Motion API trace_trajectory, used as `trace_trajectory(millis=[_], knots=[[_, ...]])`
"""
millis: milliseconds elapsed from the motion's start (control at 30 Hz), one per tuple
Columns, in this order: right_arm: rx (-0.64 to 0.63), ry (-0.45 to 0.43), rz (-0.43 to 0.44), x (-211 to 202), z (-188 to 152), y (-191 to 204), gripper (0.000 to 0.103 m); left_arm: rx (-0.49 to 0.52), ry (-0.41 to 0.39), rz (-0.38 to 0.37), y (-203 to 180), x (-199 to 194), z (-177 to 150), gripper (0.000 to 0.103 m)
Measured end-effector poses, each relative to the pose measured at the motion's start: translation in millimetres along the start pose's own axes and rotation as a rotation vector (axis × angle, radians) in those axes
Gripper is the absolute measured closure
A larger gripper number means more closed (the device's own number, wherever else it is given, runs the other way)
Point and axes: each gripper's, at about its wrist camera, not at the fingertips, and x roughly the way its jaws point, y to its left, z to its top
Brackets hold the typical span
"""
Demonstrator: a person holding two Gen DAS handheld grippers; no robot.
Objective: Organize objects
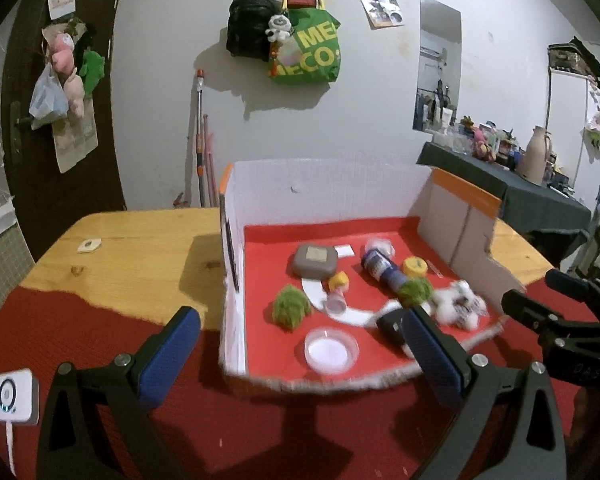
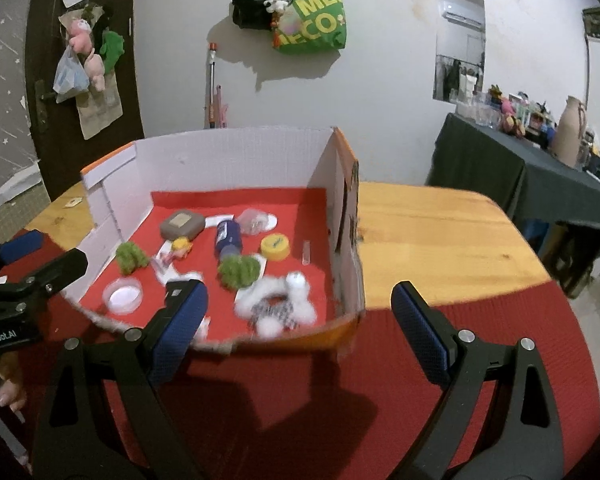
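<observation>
I had both grippers hovering over the red mat, short of the open-fronted cardboard box [image 1: 332, 184]. My left gripper [image 1: 300, 356] stood with its jaws wide apart and nothing between them; my right gripper [image 2: 300, 320] likewise gaped wide and carried nothing. All the things to sort lay on the box's red floor. I counted two green fuzzy balls, one toward the left [image 1: 291, 308] and one nearer the middle [image 1: 415, 291]; one grey rounded case [image 1: 314, 260] at the back; one dark blue bottle [image 1: 382, 269] lying on its side; one yellow cap [image 1: 415, 266] beside it; one small yellow-topped figure [image 1: 338, 281]; one clear round dish [image 1: 331, 350] near the front edge; and one white fluffy item [image 2: 278, 304] with a checked patch, blurred, at front right. A small dark object [image 1: 390, 326] sat partly hidden behind my left gripper's finger. The box rested on a wooden table [image 2: 440, 232].
</observation>
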Motion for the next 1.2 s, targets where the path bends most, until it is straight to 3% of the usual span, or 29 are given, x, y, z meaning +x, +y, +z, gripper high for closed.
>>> trace_trajectory(millis=[200, 600, 833, 1200], knots=[[0.009, 0.086, 0.036, -7.7, -20.8, 6.1, 0.009, 0.003, 0.121, 0.003, -1.2, -3.7, -25.0, 0.000], [-0.021, 0.269, -0.050, 21.2, -50.9, 14.2, 0.009, -0.016, 0.345, 0.014, -11.0, 25.5, -63.5, 0.000], [0.024, 0.301, -0.069, 24.1, -54.1, 6.3, 0.004, -0.024, 0.348, 0.065, -10.3, 28.2, -66.1, 0.000], [0.031, 0.308, -0.080, 26.0, -53.6, 6.5, 0.000, -0.021, 0.353, 0.076, -9.9, 31.2, -63.4, 0.000]])
